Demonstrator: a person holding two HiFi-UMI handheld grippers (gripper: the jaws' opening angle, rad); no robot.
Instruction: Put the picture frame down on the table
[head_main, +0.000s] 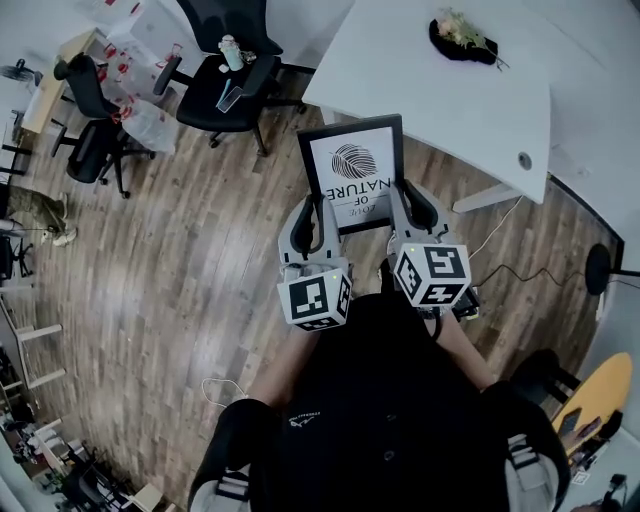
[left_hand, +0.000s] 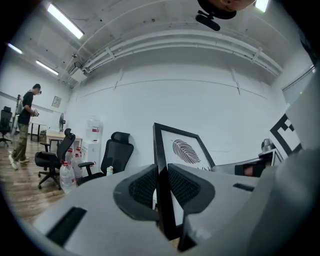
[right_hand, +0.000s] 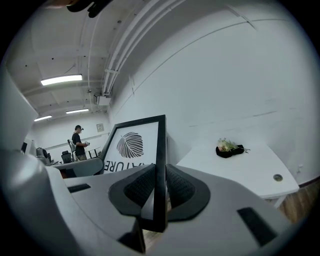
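A black picture frame (head_main: 355, 172) with a leaf print and lettering hangs in the air over the wooden floor, just short of the white table (head_main: 440, 85). My left gripper (head_main: 312, 222) is shut on the frame's left edge (left_hand: 161, 180). The right gripper (head_main: 405, 208) is shut on its right edge (right_hand: 160, 170). In the right gripper view the white table (right_hand: 250, 165) lies ahead to the right. The frame's lower edge is hidden behind the grippers.
A dark dish with flowers (head_main: 462, 38) sits at the table's far side, and a small round cap (head_main: 525, 160) is set near its right corner. Black office chairs (head_main: 230, 75) stand to the left. Water bottles (left_hand: 67, 167) and a person (left_hand: 24, 125) are far off.
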